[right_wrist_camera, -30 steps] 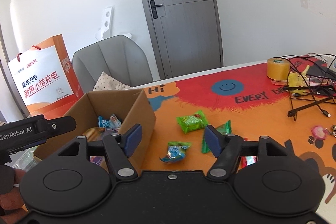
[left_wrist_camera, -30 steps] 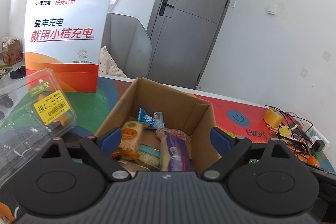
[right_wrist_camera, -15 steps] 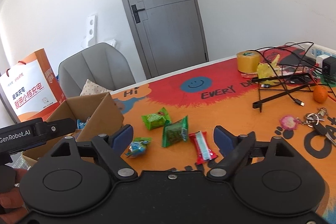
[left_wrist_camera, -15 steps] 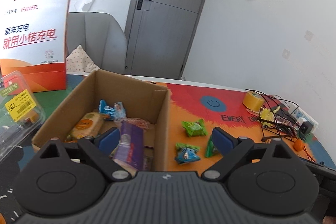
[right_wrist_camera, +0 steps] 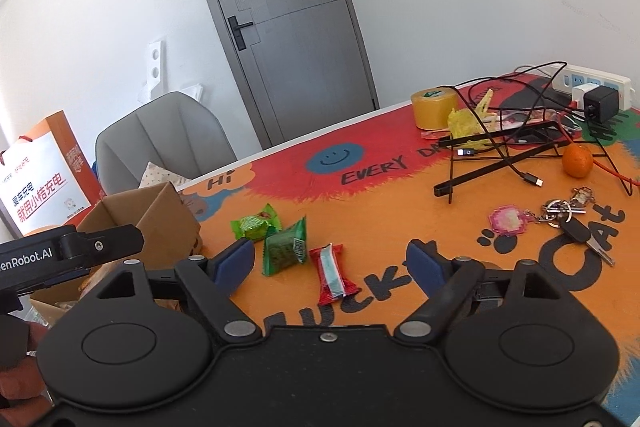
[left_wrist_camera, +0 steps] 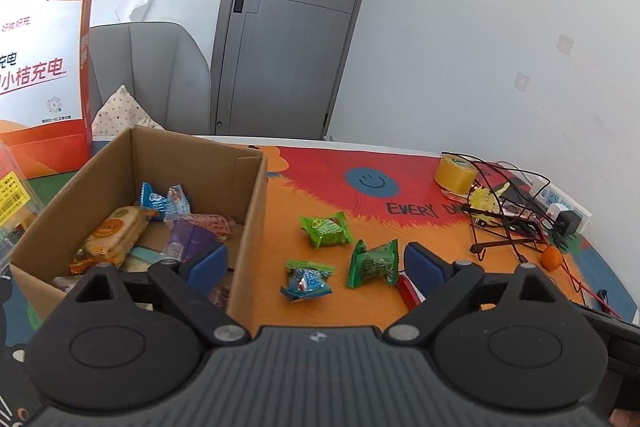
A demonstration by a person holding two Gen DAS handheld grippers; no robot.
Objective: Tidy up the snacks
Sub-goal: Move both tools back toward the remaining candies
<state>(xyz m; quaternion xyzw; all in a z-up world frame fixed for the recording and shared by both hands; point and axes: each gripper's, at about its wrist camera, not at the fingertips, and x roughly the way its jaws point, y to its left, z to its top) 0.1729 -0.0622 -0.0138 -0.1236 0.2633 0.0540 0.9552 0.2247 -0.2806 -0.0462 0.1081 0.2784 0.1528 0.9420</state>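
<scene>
Both views had swung away from the cardboard box [left_wrist_camera: 160,195] toward the loose snacks on the mat, and the right gripper [right_wrist_camera: 331,265] had just been opening, nothing between its jaws. The left gripper [left_wrist_camera: 316,263] was spread and empty too. The red bar [right_wrist_camera: 331,273] lay straight ahead of the right one; a square, low approach would suit best. The dark green packet [right_wrist_camera: 285,247] sat just beside it, keys [right_wrist_camera: 568,219] and cables [right_wrist_camera: 512,143] well apart.

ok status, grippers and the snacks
Left gripper open, empty. Right gripper open, empty, jaws just opened. Red snack bar loose on mat ahead of it, cardboard box part filled. Path clear.
</scene>
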